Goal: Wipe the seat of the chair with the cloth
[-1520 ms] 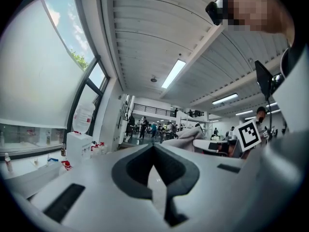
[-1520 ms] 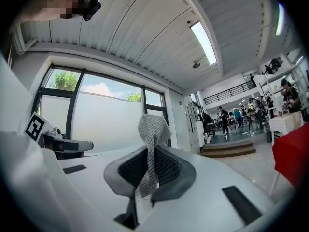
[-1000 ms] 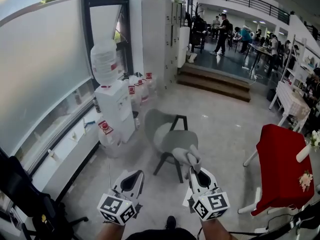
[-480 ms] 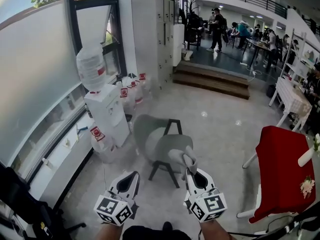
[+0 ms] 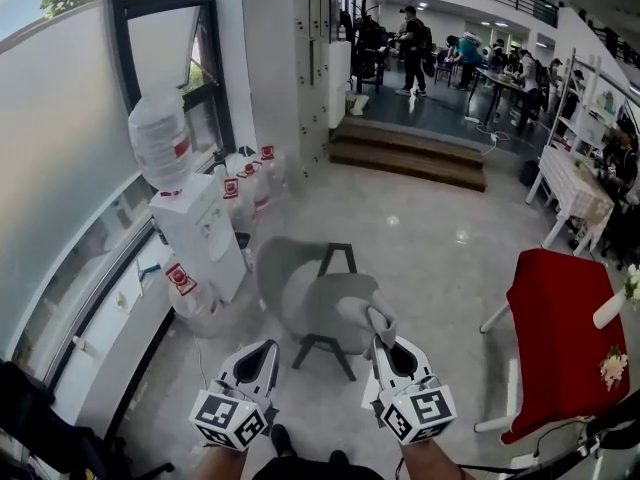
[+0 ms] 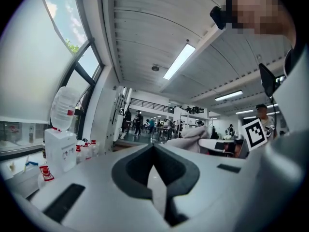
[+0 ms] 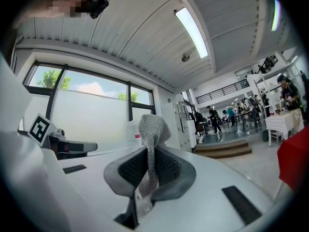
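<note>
Short of the chair [image 5: 308, 290], side by side — right tool [image 5: 381, 342] tight on the cloth [image 5: 374, 314], left tool [image 5: 268, 349] closed, empty.

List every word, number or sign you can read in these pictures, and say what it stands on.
No text is readable.
Red labels on the water bottles: too blurred to read.
Cubes of the left gripper and right gripper: square markers only, no letters.
</note>
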A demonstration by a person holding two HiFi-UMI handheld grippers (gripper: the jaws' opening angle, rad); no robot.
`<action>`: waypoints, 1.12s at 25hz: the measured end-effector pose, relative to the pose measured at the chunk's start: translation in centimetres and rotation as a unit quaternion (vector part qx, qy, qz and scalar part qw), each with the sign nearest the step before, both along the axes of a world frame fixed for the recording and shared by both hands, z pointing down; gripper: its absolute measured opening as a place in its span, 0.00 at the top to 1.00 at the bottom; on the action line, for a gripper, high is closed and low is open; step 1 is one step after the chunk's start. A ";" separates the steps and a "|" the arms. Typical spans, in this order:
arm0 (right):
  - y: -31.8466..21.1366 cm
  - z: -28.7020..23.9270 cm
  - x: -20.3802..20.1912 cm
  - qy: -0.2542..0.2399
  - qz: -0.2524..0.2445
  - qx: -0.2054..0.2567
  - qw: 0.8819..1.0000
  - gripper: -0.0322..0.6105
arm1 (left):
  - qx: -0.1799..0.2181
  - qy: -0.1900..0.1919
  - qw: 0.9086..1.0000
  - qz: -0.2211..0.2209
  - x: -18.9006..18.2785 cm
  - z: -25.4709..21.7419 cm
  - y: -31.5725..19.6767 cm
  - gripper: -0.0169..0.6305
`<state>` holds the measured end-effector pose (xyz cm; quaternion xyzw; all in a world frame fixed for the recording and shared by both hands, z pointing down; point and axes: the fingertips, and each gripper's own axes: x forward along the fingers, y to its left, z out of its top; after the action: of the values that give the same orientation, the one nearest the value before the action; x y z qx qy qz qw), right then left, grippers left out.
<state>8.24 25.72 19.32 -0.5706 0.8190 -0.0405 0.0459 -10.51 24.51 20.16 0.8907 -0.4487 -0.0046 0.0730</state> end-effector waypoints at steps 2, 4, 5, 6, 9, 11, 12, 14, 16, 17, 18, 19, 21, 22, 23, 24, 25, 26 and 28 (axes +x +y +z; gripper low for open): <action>-1.2 -0.1 -1.0 0.006 0.002 0.001 1.000 0.90 | -0.004 0.005 1.000 0.002 -0.9 0.3 -1.5 0.96; -2.4 -0.2 -1.9 0.010 0.006 0.000 1.000 0.90 | -0.005 0.010 1.000 0.007 -1.6 0.3 -2.9 0.96; -3.1 -0.2 -2.4 0.010 0.008 -0.001 1.000 0.90 | -0.003 0.010 1.000 0.010 -2.1 0.2 -3.6 0.96; -3.8 -0.2 -3.0 0.010 0.009 -0.003 1.000 0.90 | -0.002 0.009 1.000 0.013 -2.6 0.2 -4.3 0.96; -5.6 -0.1 -4.5 0.011 0.013 -0.008 1.000 0.90 | -0.001 0.009 1.000 0.021 -3.9 0.2 -6.5 0.96; -6.7 0.0 -5.3 0.012 0.017 -0.011 1.000 0.90 | -0.001 0.008 1.000 0.028 -4.6 0.2 -7.7 0.96; -7.2 0.1 -5.8 0.012 0.020 -0.013 1.000 0.90 | 0.000 0.007 1.000 0.030 -5.0 0.3 -8.3 0.96; -8.3 0.3 -6.8 0.013 0.024 -0.016 0.999 0.90 | 0.000 0.011 0.999 0.035 -5.8 0.4 -9.6 0.96; -9.3 0.4 -7.9 0.016 0.027 -0.017 0.999 0.90 | 0.000 0.014 0.999 0.040 -6.7 0.6 -10.6 0.96; -9.6 0.5 -8.4 0.018 0.028 -0.017 0.999 0.90 | 0.000 0.013 0.999 0.042 -7.1 0.8 -11.1 0.96; -10.0 0.6 -8.9 0.020 0.030 -0.017 0.999 0.90 | -0.001 0.011 0.999 0.044 -7.5 1.0 -11.6 0.96; -10.4 0.7 -9.4 0.021 0.032 -0.017 0.999 0.90 | -0.002 0.011 0.999 0.046 -7.9 1.3 -12.1 0.96; -11.2 0.9 -10.1 0.022 0.038 -0.020 0.999 0.90 | -0.006 0.012 0.999 0.049 -8.7 1.7 -13.1 0.96; -11.6 0.9 -10.4 0.022 0.041 -0.022 0.999 0.90 | -0.008 0.013 0.999 0.051 -9.1 1.8 -13.6 0.96; -11.9 1.0 -10.6 0.022 0.045 -0.024 0.998 0.90 | -0.010 0.012 0.998 0.053 -9.4 1.9 -14.0 0.96; -12.3 1.1 -10.8 0.022 0.048 -0.026 0.998 0.90 | -0.012 0.011 0.998 0.056 -9.6 2.1 -14.4 0.96; -12.6 1.4 -11.0 0.021 0.052 -0.030 0.998 0.90 | -0.014 0.009 0.998 0.059 -9.8 2.3 -14.7 0.96; -12.9 1.7 -11.2 0.020 0.055 -0.035 0.998 0.90 | -0.017 0.007 0.998 0.062 -10.0 2.5 -15.2 0.96; -13.7 2.3 -11.6 0.018 0.059 -0.046 0.997 0.90 | -0.024 0.009 0.998 0.065 -10.4 3.0 -16.0 0.96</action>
<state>-3.39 11.98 21.63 -0.6200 0.7819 -0.0648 0.0068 -20.89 8.47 23.18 0.9160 -0.3889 0.0035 0.0987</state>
